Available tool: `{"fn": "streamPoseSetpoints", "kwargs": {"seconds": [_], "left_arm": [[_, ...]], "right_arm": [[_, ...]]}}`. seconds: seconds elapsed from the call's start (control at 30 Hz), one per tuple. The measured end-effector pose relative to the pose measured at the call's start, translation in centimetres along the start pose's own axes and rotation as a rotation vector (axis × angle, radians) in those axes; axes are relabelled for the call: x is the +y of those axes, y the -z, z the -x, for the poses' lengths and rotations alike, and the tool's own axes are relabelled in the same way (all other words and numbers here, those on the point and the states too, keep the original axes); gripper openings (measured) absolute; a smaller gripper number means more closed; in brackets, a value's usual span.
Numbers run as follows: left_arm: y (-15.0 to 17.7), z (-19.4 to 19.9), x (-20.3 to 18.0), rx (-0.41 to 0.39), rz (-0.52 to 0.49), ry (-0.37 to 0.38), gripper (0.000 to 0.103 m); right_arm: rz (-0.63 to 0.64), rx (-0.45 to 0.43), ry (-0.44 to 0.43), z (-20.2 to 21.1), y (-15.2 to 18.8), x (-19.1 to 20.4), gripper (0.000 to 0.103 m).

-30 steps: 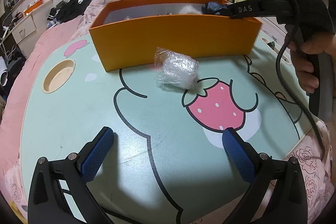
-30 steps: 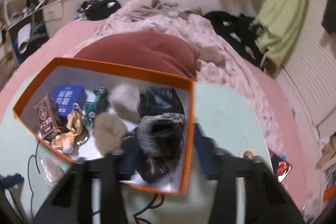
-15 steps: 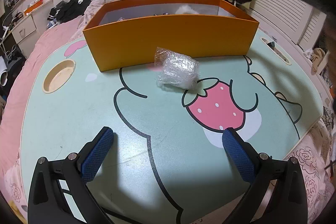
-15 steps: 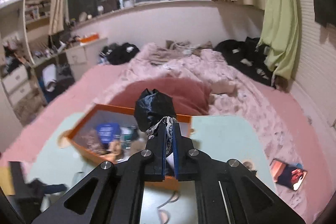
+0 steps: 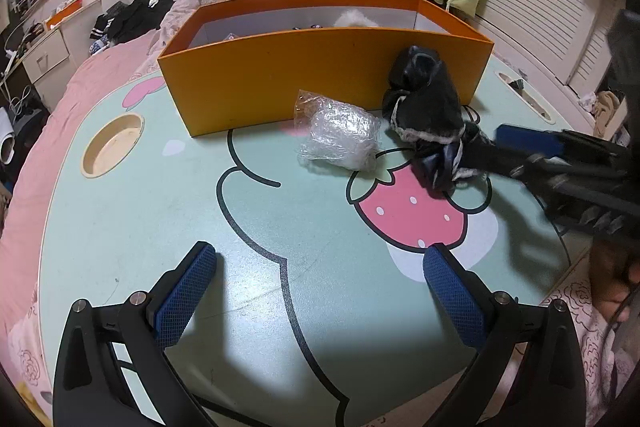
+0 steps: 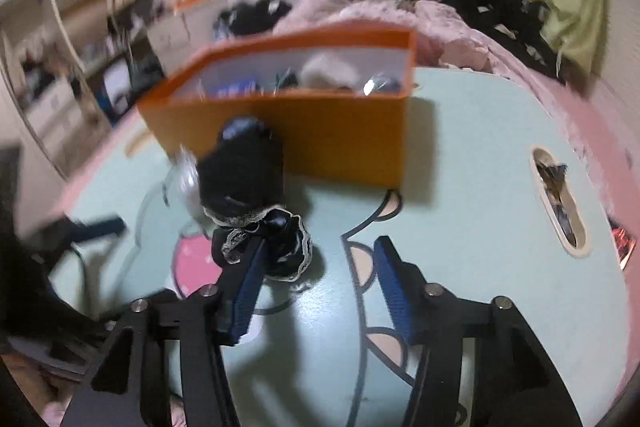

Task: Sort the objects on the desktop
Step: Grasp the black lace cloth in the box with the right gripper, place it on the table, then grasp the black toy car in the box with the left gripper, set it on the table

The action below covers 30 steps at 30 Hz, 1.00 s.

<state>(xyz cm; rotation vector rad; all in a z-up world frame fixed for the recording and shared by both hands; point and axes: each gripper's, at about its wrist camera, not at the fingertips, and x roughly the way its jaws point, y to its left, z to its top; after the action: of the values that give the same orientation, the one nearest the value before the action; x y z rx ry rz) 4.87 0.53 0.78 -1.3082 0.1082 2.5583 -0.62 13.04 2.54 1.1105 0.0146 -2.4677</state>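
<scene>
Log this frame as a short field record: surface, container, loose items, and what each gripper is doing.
surface: mint-green cartoon-print table
container: orange cardboard box, open top, several small items inside
loose item 1: clear bubble-wrap bundle, on the table in front of the box
loose item 2: black lace-trimmed fabric bundle, on the table beside the bubble wrap, against the box front
left gripper: jaws open, nothing between them
right gripper: jaws opening, left finger at the fabric bundle, not clamping it
</scene>
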Motion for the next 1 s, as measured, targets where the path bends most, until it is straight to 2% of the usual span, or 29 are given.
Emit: {"fn": "streamPoseSetpoints", "kwargs": {"seconds": [0.03, 0.07, 0.13, 0.2, 0.23, 0.3, 0.53, 0.67, 0.77, 0.87, 1.0], "left_arm": [[0.0, 0.0, 0.0, 0.001, 0.000, 0.001, 0.103], [0.0, 0.0, 0.0, 0.001, -0.003, 0.001, 0.103], [0.0, 0.0, 0.0, 0.000, -0.004, 0.003, 0.103], [0.1, -0.1, 0.0, 0.003, -0.008, 0.002, 0.103], [0.0, 0.0, 0.0, 0.001, -0.009, 0.001, 0.103], [0.0, 0.0, 0.0, 0.002, -0.007, 0.003, 0.103], [0.0, 0.1, 0.1, 0.000, -0.011, 0.002, 0.103], [0.1, 0.5, 0.6, -0.007, 0.027, -0.030, 0.103], [-0.2, 1.6, 1.1, -0.049, 0.055, 0.011, 0.102], [-2.0, 3.6, 1.4, -0.120, 0.070, 0.080, 0.092], [-8.6, 4.7, 1.5, -0.134, 0.088, 0.178, 0.067]], "right_arm": [[-0.009, -0.033, 0.000, 1.0, 0.3, -0.3, 0.082], [0.004, -0.046, 0.016, 1.5, 0.6, -0.3, 0.091], [0.076, -0.020, 0.074, 1.4, 1.7, 0.5, 0.091], [0.160, 0.040, 0.148, 0.3, 2.9, 1.3, 0.099], [0.183, 0.015, 0.164, 0.6, 3.2, 1.5, 0.101], [0.160, 0.038, 0.124, 0.1, 2.7, 1.0, 0.103], [0.160, 0.028, 0.124, 0.0, 2.9, 1.0, 0.103], [0.159, 0.027, 0.122, 0.3, 3.1, 1.2, 0.103], [0.158, 0.027, 0.121, 0.3, 3.1, 1.0, 0.103], [0.159, 0.027, 0.121, 0.3, 3.1, 1.0, 0.103], [0.158, 0.027, 0.120, 0.3, 3.1, 1.0, 0.103]]}}
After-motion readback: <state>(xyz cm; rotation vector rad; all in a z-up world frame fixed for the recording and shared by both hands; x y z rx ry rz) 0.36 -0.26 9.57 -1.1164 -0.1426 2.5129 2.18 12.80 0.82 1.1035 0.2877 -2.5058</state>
